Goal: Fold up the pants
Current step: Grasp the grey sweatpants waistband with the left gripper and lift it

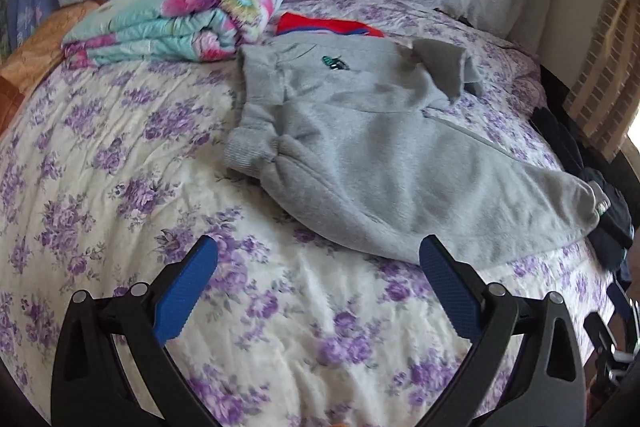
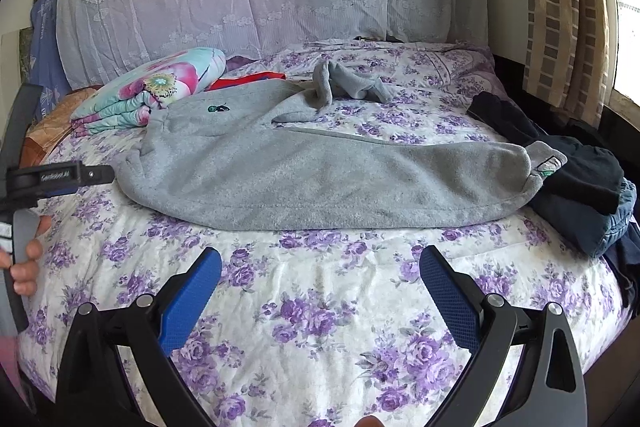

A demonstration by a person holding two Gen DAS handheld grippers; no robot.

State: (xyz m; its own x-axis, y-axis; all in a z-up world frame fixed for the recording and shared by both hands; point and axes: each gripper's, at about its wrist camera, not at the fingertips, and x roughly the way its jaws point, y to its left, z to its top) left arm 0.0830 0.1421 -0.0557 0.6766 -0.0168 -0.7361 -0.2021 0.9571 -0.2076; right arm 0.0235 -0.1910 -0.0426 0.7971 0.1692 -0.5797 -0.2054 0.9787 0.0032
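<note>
Purple-flowered bedspread [image 2: 320, 307] covers the bed. Both the left gripper [image 1: 318, 255] and the right gripper [image 2: 320, 267] hover above it with jaws spread wide, holding and touching nothing. Grey pants [image 2: 320, 171] lie flat just beyond both, one leg running right to a dark clothes pile [image 2: 576, 187].
</note>
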